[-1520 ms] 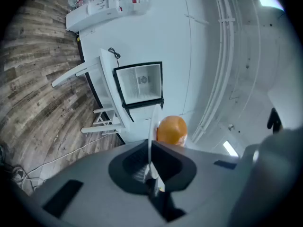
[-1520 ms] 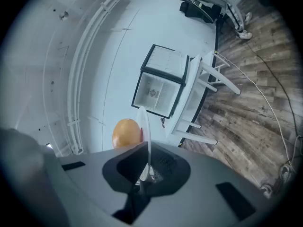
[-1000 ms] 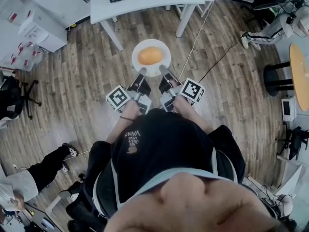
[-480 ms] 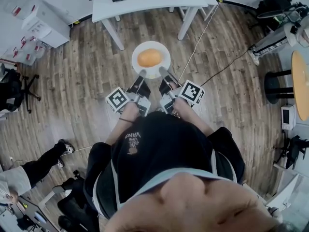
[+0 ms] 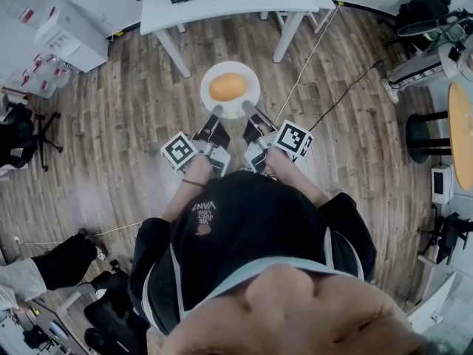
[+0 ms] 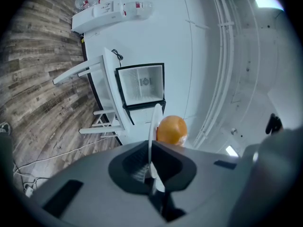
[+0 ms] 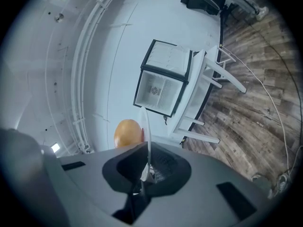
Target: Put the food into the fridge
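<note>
A round orange piece of food lies on a white plate held level over the wooden floor in the head view. My left gripper is shut on the plate's near left rim, my right gripper on its near right rim. In the left gripper view the plate shows edge-on between the jaws of the gripper, with the food beyond. The right gripper view shows the same plate, food and gripper. A small fridge stands open on a white table ahead.
A white cabinet stands at the far left, with a black chair below it. A round wooden table is at the right edge. Cables run across the floor. A person's leg shows at the lower left.
The plate and both grippers have kept almost still. The person at the lower left has moved further toward the left edge.
</note>
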